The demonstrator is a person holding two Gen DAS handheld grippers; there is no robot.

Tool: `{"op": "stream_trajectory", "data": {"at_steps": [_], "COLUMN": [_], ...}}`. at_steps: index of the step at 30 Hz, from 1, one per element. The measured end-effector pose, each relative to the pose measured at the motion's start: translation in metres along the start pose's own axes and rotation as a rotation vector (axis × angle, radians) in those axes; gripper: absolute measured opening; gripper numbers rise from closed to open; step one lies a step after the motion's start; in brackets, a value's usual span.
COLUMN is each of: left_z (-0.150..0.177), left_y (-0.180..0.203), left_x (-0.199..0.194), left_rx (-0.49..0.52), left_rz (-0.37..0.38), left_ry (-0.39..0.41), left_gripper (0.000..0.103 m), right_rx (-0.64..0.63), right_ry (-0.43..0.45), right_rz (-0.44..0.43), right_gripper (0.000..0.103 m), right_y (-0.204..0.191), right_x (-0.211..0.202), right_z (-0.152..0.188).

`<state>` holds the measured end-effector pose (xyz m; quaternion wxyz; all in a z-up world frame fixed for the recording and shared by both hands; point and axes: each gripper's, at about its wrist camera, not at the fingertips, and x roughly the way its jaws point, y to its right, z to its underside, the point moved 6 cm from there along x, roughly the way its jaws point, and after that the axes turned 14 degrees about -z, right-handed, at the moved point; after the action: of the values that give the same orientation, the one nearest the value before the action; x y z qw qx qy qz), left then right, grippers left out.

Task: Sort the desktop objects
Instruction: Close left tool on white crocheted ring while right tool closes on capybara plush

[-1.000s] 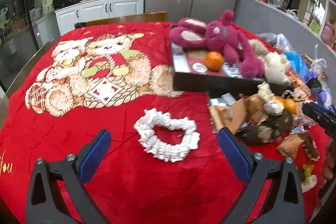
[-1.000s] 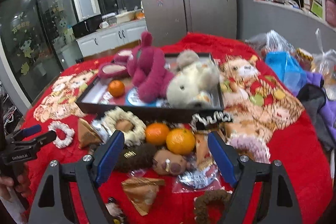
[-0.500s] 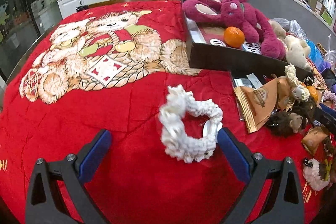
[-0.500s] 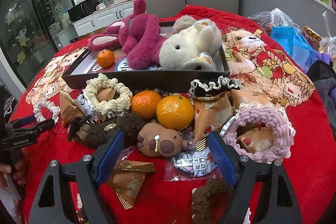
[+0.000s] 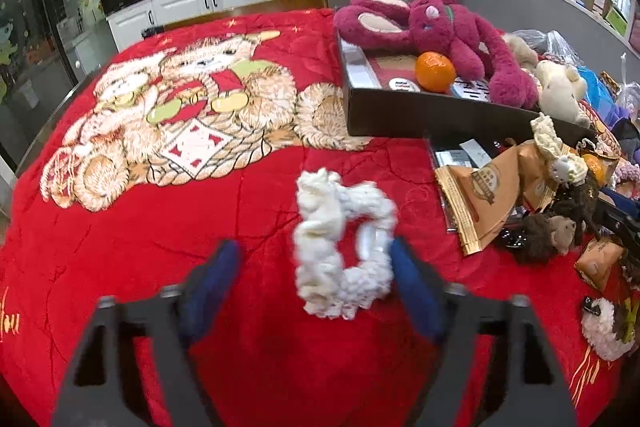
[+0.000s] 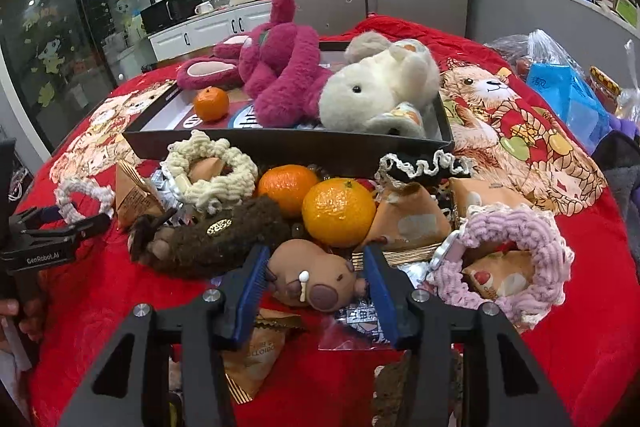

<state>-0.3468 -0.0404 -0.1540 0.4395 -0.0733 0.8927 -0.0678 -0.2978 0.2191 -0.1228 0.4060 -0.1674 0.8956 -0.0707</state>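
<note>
A white knitted ring lies on the red blanket between the blurred blue fingers of my left gripper, closer to the right finger; the jaws stand apart. My right gripper has its jaws partly closed around a small brown capybara plush, fingers close on both sides. A black tray holds a magenta plush rabbit, a cream plush and an orange. In front of it lie two oranges, a dark brown plush, a cream knitted ring and a pink knitted ring.
Brown snack packets and small plush toys crowd the blanket beside the tray. Plastic bags sit at the far right. The bear-print part of the red blanket spreads to the left. Fridge and cabinets stand behind.
My left gripper has moved in over the white ring and its fingers have narrowed. My right gripper has moved forward and narrowed around the capybara plush.
</note>
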Motion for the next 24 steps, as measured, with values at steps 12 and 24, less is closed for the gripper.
{"op": "stream_trajectory", "data": {"at_steps": [12,24], "left_z": [0.005,0.006], "left_y": [0.006,0.015], "left_x": [-0.013,-0.029], "left_rx": [-0.01,0.007], "left_rz": [0.014,0.036], "left_ry": [0.021,0.054], "left_gripper": [0.013,0.013], "right_rx": [0.011,0.006], "right_ry": [0.005,0.076], "right_rz": [0.028,0.017], "right_gripper": [0.049,0.049], "right_y": [-0.001,-0.009], "right_x": [-0.008,-0.033], "right_z": [0.001,-0.008]}}
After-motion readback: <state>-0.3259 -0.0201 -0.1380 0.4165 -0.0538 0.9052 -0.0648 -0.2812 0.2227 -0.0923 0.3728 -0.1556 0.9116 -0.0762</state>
